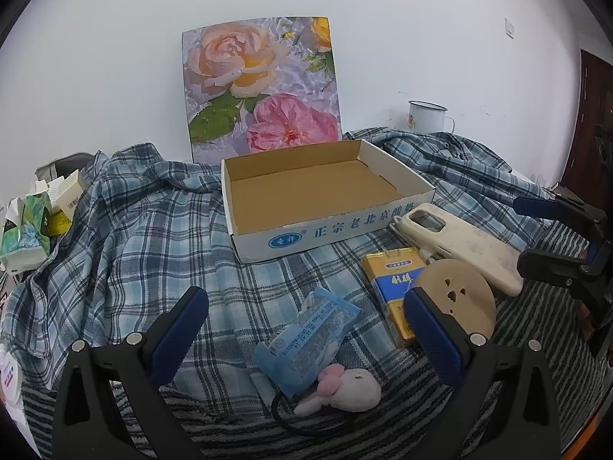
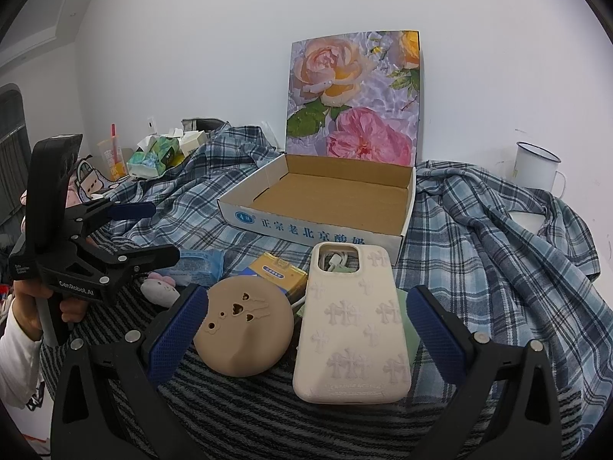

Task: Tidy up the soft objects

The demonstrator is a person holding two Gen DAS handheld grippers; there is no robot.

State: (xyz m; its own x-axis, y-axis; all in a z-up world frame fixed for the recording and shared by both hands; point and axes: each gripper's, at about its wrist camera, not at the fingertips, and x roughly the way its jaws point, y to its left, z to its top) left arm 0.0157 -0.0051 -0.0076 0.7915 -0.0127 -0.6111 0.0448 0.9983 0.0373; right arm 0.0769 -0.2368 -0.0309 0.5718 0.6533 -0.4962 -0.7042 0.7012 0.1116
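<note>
Both grippers hovered level, jaws spread wide and holding nothing. The left gripper (image 1: pixel 306 329) framed the blue packet (image 1: pixel 306 339) and plush toy (image 1: pixel 345 387). The right gripper (image 2: pixel 306 329) framed the phone case (image 2: pixel 354 322) and tan disc (image 2: pixel 245 329) before the cardboard box (image 2: pixel 325 207), near the striped cloth's (image 2: pixel 268 414) front edge.

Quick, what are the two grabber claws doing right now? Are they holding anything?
Left gripper: open, holding nothing, above the blue packet and plush bunny.
Right gripper: open, holding nothing, above the phone case.
</note>
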